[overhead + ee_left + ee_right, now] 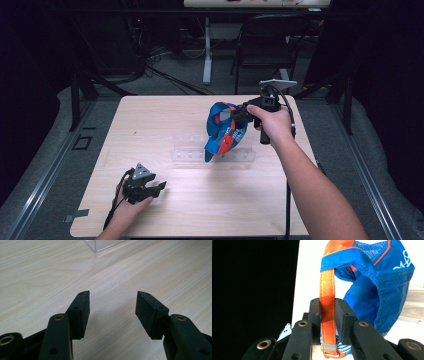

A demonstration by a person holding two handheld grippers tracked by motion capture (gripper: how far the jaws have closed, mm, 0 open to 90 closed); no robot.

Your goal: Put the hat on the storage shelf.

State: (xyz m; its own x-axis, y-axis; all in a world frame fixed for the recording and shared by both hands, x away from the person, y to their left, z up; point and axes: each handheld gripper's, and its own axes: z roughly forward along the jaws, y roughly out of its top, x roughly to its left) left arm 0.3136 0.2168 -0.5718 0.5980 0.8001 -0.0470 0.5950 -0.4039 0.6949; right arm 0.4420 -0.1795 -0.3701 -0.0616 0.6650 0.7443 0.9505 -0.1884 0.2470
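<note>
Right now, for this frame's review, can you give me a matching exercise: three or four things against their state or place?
Things:
1. left gripper
2. right gripper
3. blue cap
4. clear plastic stand

States:
A. shut on an orange strap
B. hanging above the table
C. open, nothing between its jaws
D. resting on the table's middle

Pairs: 1-C, 2-A, 3-B, 4-D
</note>
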